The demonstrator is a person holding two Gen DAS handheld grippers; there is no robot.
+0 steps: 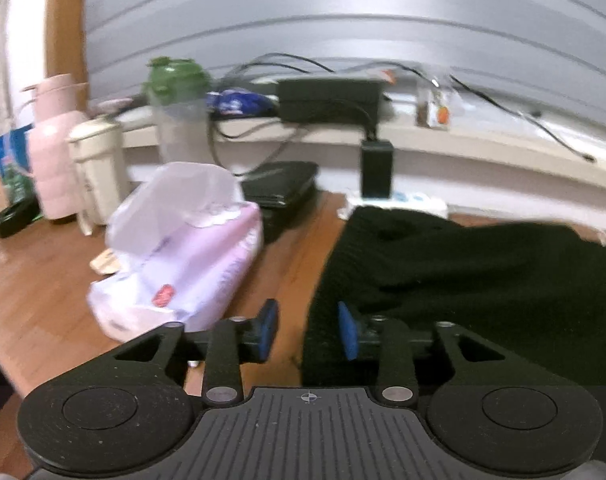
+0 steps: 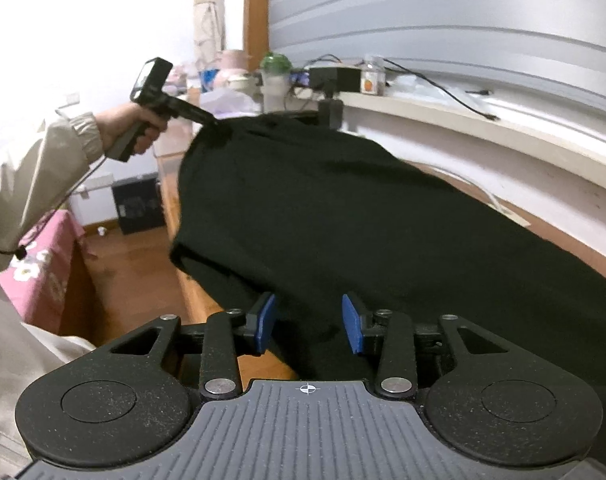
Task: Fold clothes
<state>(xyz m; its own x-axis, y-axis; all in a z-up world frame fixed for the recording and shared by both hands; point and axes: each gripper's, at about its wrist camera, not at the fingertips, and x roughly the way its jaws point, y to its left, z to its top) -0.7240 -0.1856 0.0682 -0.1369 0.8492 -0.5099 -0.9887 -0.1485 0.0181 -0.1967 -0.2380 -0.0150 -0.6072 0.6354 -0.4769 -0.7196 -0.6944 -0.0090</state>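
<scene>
A black knit garment (image 2: 343,216) is spread long across the wooden table (image 1: 35,280), its surface dark and finely ribbed, with soft bulges along its length and one rounded edge drooping over the table's near side. In the right wrist view the right gripper (image 2: 309,322) sits low at the garment's near edge, blue pads parted, and the black cloth runs through the gap between them; the pads stand clear on either side, not pressing on it. Over on the far end, a hand (image 2: 137,132) in a pale sleeve (image 2: 35,164) holds the left gripper (image 1: 309,330), whose tip reaches the garment's far corner in that view. From the left wrist view those jaws are spread too: the garment's folded left edge lies between the pads, nearer the right pad, with bare wood showing by the left one, and no pinch visible. Just left of the garment there sits a pink-and-white tissue pack (image 1: 179,256), and beyond it a pink flask (image 1: 55,148), a cream cup (image 1: 97,168) and a green-lidded bottle (image 1: 177,108), all somewhat blurred.
</scene>
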